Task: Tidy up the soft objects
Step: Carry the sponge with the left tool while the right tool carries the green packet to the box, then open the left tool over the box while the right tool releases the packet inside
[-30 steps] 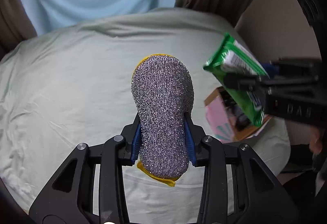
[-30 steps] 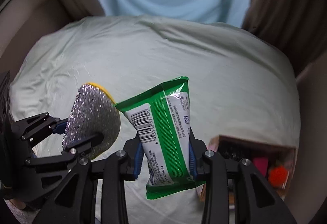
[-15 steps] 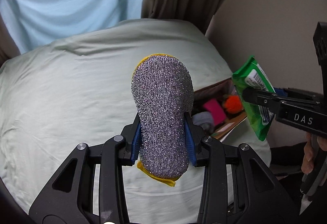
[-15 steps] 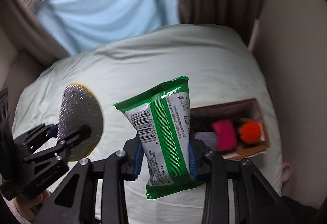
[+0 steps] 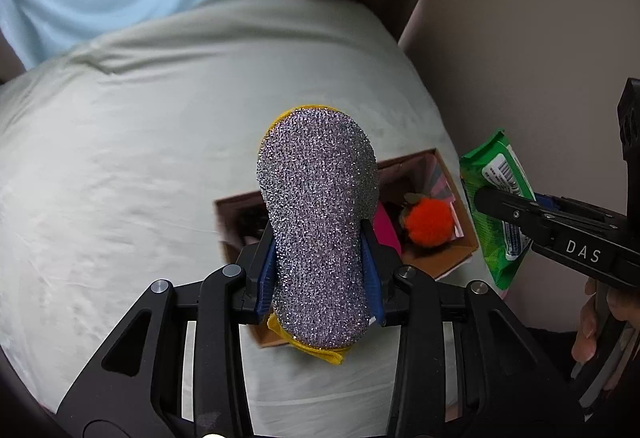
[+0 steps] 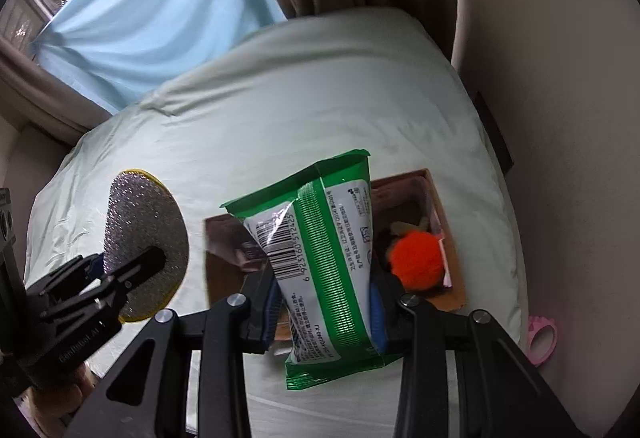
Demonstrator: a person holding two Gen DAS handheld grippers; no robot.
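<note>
The left gripper [image 5: 320, 274] has its fingers clamped on a glittery silver scouring sponge [image 5: 318, 222] with a yellow edge, its long axis running forward along the fingers and directly over the open cardboard box [image 5: 460, 194] on the bed [image 5: 140, 158]. The right gripper [image 6: 326, 312] pinches a crinkly green wipes pack [image 6: 324, 262] the same way above the box – both seem equally near. Inside lies a fluffy orange pom-pom [image 6: 416, 258].
</note>
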